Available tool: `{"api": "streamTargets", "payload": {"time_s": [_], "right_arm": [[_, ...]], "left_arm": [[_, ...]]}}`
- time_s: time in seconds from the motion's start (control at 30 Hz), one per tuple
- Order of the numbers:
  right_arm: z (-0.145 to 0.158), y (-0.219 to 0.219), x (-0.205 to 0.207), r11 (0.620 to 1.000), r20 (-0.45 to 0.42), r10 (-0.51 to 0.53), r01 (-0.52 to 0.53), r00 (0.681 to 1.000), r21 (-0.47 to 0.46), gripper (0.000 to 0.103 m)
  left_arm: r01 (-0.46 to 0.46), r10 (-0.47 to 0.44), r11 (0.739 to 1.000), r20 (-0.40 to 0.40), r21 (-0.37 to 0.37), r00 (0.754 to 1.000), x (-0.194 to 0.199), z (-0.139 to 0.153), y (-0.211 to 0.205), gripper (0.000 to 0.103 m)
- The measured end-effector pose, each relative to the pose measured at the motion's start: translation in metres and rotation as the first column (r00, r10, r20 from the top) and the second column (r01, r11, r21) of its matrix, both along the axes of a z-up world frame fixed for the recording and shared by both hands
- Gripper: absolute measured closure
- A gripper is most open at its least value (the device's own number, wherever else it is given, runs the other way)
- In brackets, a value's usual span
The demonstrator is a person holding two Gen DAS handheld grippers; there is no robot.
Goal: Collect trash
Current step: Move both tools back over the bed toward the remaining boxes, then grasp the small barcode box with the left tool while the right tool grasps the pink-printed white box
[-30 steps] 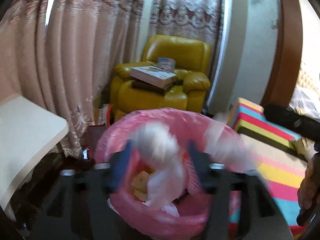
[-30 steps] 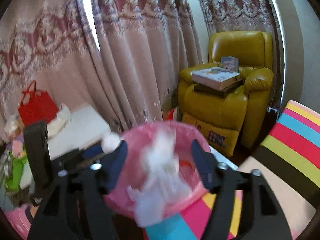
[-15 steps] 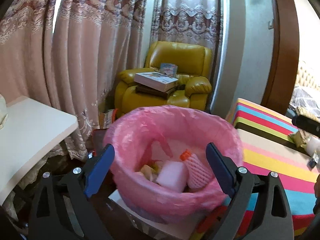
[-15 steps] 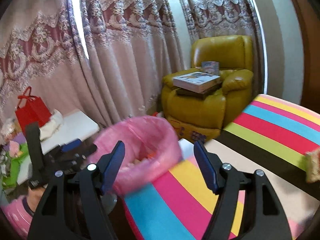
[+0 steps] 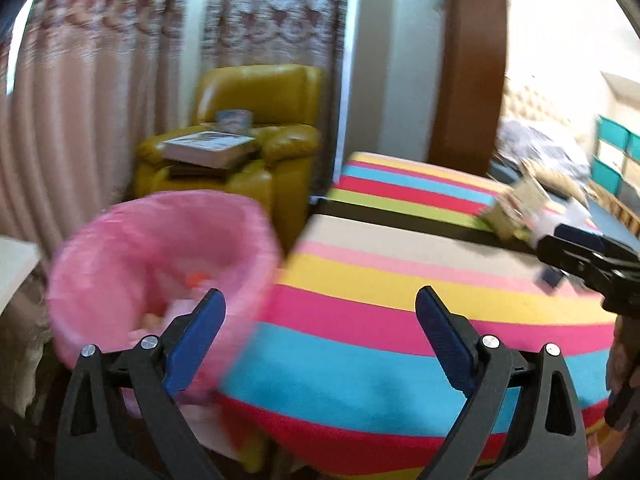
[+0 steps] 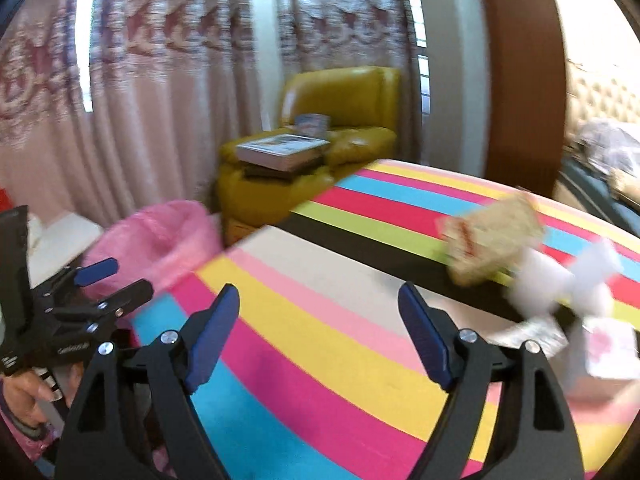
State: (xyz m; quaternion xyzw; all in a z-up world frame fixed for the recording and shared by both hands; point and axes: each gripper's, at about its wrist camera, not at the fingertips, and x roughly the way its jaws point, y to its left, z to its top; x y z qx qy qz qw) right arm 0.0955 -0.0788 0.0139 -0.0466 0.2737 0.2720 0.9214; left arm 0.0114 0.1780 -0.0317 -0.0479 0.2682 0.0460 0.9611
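Blurring hides trash (image 6: 520, 264) details beyond empty fingers (image 6: 420, 340).

My left hand-held gripper (image 5: 318, 312) and right hand-held gripper (image 6: 318, 312) are showing matt black plastic frames, ribbed blue pads and bright metal screws. The pink bin liner (image 5: 160, 248) is looking like thin, crinkled, translucent plastic. The striped cloth (image 6: 320, 320) is lying smooth and matt. The yellow armchair (image 6: 340, 120) is shining like glossy leather. Curtains (image 6: 180, 80) are hanging as embroidered fabric.
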Motion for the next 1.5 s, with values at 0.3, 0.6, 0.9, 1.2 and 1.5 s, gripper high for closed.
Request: {"api": "streamTargets", "payload": {"time_s": [0.3, 0.6, 0.9, 1.2, 1.5], "right_arm": [[-0.015, -0.106, 0.004, 0.971, -0.046, -0.239, 0.239, 0.97, -0.007, 0.024], [-0.016, -0.194, 0.009, 0.924, -0.041, -0.383, 0.383, 0.923, -0.012, 0.024], [-0.014, -0.239, 0.022, 0.921, -0.038, -0.382, 0.377, 0.923, -0.097, 0.022], [-0.031, -0.255, 0.043, 0.939, -0.114, -0.28, 0.248, 0.953, -0.238, 0.021], [-0.037, -0.234, 0.07, 0.953, -0.17, -0.055, 0.001, 0.984, -0.304, 0.01]], "left_arm": [[0.167, -0.165, 0.986, -0.082, 0.022, 0.983, 0.029, -0.019, -0.079, 0.013], [0.274, -0.27, 0.961, -0.099, 0.024, 0.958, 0.055, -0.017, -0.133, 0.013], [0.465, -0.454, 0.885, -0.175, 0.029, 0.874, 0.102, -0.018, -0.213, 0.013], [0.544, -0.52, 0.839, -0.269, 0.018, 0.811, 0.148, -0.029, -0.264, 0.018], [0.602, -0.568, 0.799, -0.32, 0.009, 0.759, 0.166, -0.034, -0.285, 0.062]]}}
